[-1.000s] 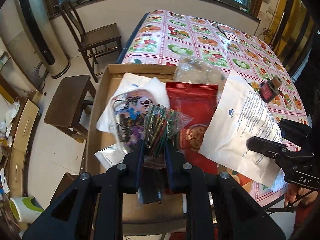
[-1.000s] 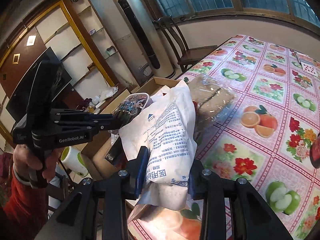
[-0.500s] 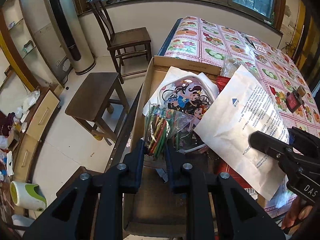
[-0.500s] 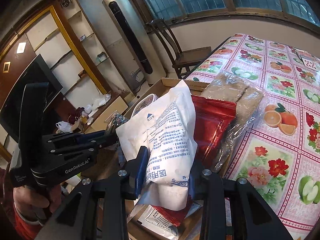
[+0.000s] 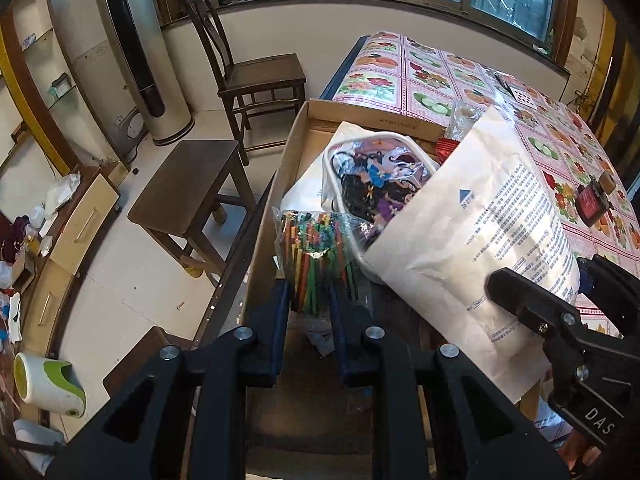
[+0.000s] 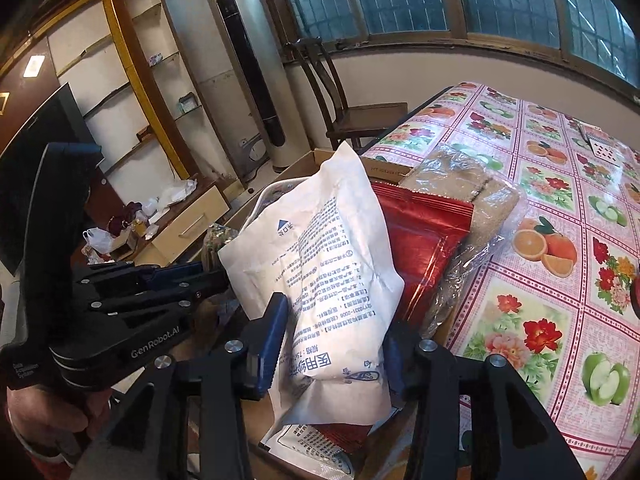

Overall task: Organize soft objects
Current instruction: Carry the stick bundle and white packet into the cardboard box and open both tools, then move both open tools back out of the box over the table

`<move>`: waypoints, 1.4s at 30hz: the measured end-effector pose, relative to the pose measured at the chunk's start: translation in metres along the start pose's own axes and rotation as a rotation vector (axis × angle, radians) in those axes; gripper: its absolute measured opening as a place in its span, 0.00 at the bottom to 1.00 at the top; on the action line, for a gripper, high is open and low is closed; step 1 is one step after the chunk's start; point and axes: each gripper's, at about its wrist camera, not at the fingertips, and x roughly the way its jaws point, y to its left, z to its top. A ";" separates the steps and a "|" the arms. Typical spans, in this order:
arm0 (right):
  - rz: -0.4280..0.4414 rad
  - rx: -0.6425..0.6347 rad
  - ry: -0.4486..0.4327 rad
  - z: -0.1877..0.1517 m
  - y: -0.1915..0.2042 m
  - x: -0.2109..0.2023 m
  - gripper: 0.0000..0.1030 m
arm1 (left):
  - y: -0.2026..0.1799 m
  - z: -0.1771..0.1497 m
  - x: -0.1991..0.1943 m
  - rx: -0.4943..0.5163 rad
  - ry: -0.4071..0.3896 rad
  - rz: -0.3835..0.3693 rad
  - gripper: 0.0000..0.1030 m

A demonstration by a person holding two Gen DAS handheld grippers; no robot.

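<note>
Over the cardboard box (image 5: 298,132), the left gripper (image 5: 308,300) pinches a crinkly clear bag of coloured sticks (image 5: 316,252) while the right gripper (image 6: 332,344) clamps a puffy white printed pouch (image 6: 320,264).

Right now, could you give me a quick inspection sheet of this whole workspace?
Surface: table in fruit-print cloth; cardboard box at its edge.
Job's things: white printed pouch, packet of coloured sticks, cartoon-print bag, red foil bag, clear bag with brown contents.
Clutter: small red bottle on the cloth.
Grippers: left hand-held gripper clamps the sticks; right hand-held gripper clamps the pouch.
Cables: nothing seen.
Surroundings: wooden chair, stool, tower air conditioner, windows.
</note>
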 end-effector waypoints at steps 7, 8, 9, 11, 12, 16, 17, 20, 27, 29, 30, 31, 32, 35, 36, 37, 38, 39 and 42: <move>-0.046 -0.022 -0.034 -0.001 0.001 -0.014 0.66 | -0.001 -0.002 0.001 -0.023 0.004 0.001 0.17; -0.062 -0.026 -0.045 -0.001 0.001 -0.018 0.69 | 0.000 -0.002 -0.001 -0.027 0.003 0.005 0.17; -0.077 -0.032 -0.056 -0.001 0.002 -0.022 0.73 | 0.000 -0.002 -0.002 -0.033 0.001 0.008 0.18; -0.097 -0.044 -0.079 -0.001 0.001 -0.029 0.74 | 0.002 -0.002 -0.005 -0.043 -0.007 0.011 0.21; -0.101 -0.045 -0.085 0.000 0.001 -0.032 0.74 | 0.002 -0.003 -0.007 -0.048 -0.013 0.016 0.24; -0.142 -0.067 -0.126 -0.002 0.002 -0.045 0.74 | 0.004 -0.005 -0.017 -0.071 -0.038 0.014 0.35; -0.157 -0.073 -0.137 -0.003 0.003 -0.048 0.74 | 0.004 -0.006 -0.021 -0.076 -0.044 0.014 0.37; -0.191 -0.083 -0.170 -0.005 0.003 -0.056 0.74 | 0.003 -0.007 -0.032 -0.088 -0.074 0.018 0.40; -0.265 -0.104 -0.241 -0.012 0.003 -0.076 0.84 | -0.012 -0.010 -0.062 -0.087 -0.169 0.012 0.50; -0.266 -0.094 -0.241 -0.014 0.000 -0.079 0.84 | -0.018 -0.008 -0.067 -0.080 -0.182 0.008 0.50; -0.268 -0.089 -0.241 -0.014 -0.002 -0.081 0.84 | -0.020 -0.007 -0.069 -0.081 -0.186 0.003 0.51; -0.269 -0.082 -0.242 -0.015 -0.005 -0.083 0.84 | -0.021 -0.007 -0.072 -0.083 -0.191 -0.002 0.54; -0.268 -0.073 -0.245 -0.016 -0.007 -0.085 0.84 | -0.024 -0.007 -0.074 -0.081 -0.195 -0.001 0.56; -0.277 -0.054 -0.252 -0.018 -0.015 -0.092 0.85 | -0.034 -0.009 -0.080 -0.065 -0.217 0.004 0.59; -0.283 -0.048 -0.255 -0.020 -0.018 -0.094 0.85 | -0.037 -0.009 -0.081 -0.061 -0.218 -0.001 0.62; -0.288 -0.043 -0.257 -0.020 -0.021 -0.095 0.86 | -0.041 -0.009 -0.082 -0.056 -0.216 -0.009 0.64; -0.294 -0.038 -0.259 -0.022 -0.023 -0.097 0.86 | -0.044 -0.009 -0.083 -0.053 -0.216 -0.021 0.64; -0.302 -0.034 -0.262 -0.023 -0.026 -0.100 0.87 | -0.048 -0.010 -0.084 -0.051 -0.217 -0.037 0.64; -0.322 -0.015 -0.273 -0.029 -0.035 -0.108 0.90 | -0.062 -0.010 -0.086 -0.036 -0.214 -0.069 0.68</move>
